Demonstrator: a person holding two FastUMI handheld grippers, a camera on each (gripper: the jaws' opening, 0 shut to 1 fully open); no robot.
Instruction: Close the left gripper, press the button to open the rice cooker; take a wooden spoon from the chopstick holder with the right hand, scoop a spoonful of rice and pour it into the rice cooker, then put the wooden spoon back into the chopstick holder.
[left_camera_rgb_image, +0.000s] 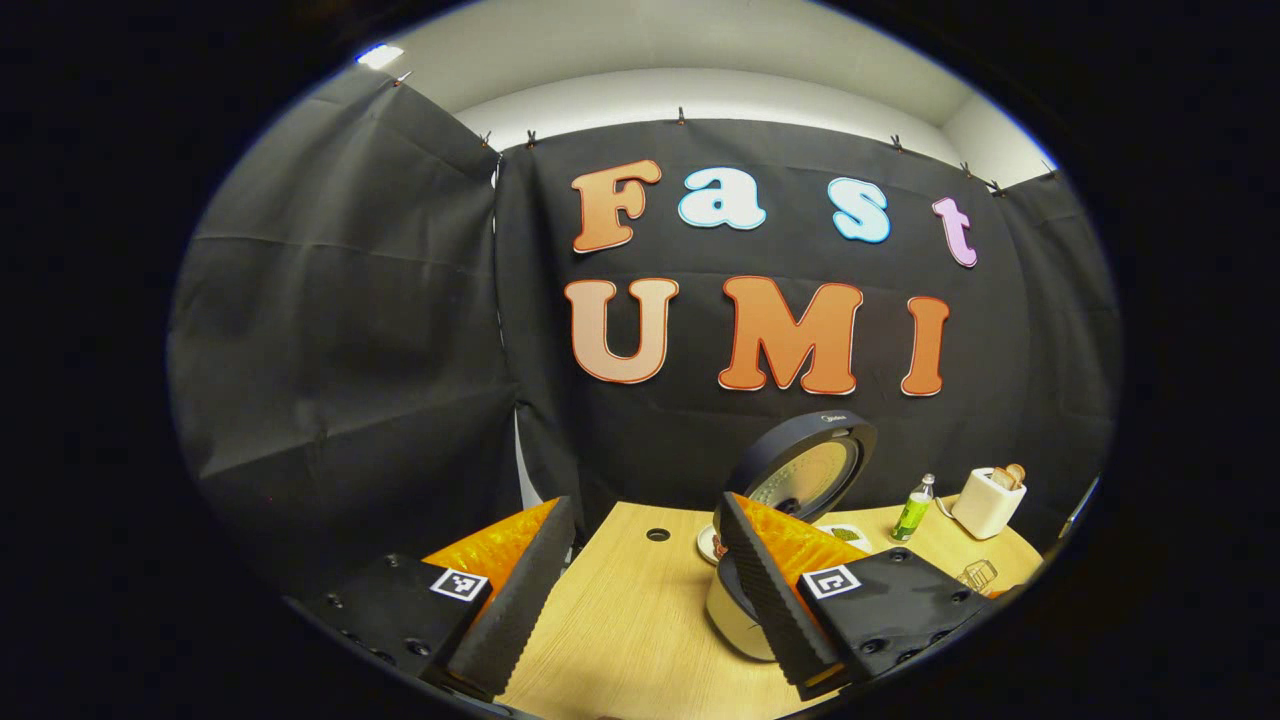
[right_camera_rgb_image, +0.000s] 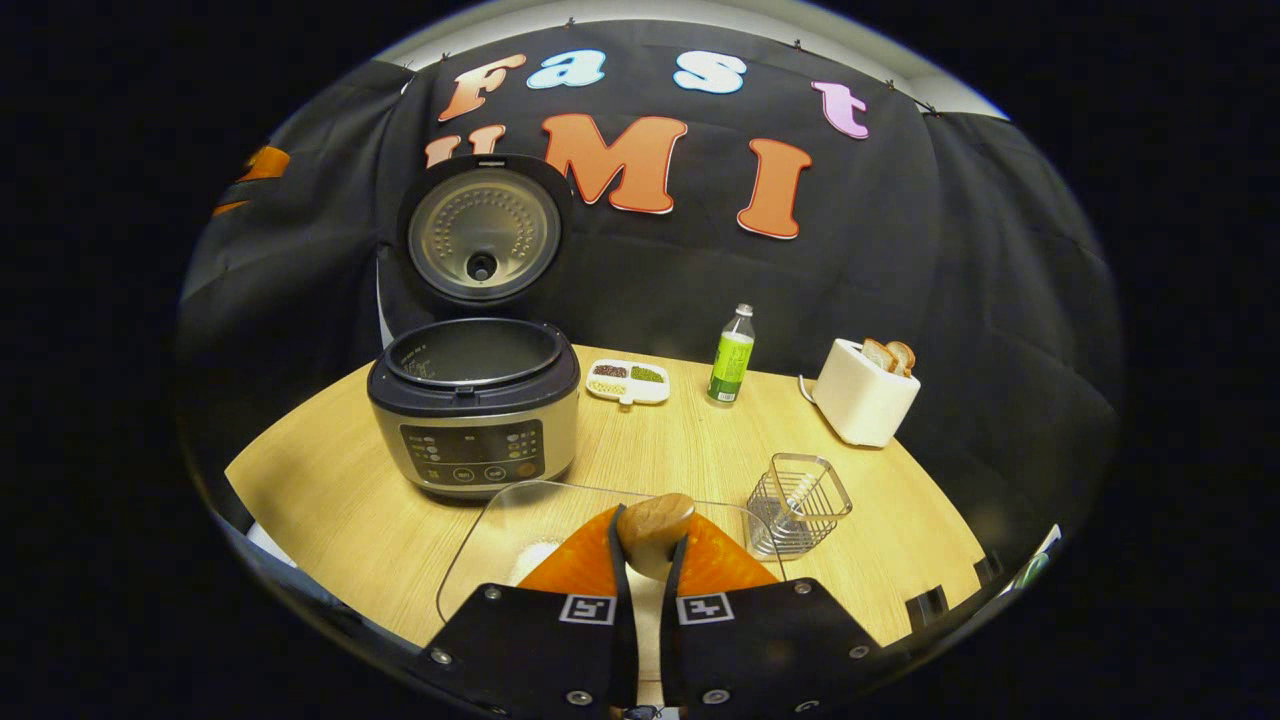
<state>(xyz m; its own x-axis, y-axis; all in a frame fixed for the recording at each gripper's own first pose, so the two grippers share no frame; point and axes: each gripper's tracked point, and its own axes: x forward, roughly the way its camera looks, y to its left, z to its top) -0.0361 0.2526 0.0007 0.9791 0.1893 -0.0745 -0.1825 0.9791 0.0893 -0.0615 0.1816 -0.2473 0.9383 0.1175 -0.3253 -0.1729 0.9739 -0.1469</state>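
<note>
In the left gripper view the silver rice cooker with dark raised lid is half hidden behind a finger of the left gripper, whose jaws stand wide apart, holding nothing. In the right gripper view the right gripper has its fingers closed on the wooden spoon; the handle is hidden, the bowl contents unclear. It sits above a clear glass tray. The wire chopstick holder stands at two o'clock, the cooker at eleven
</note>
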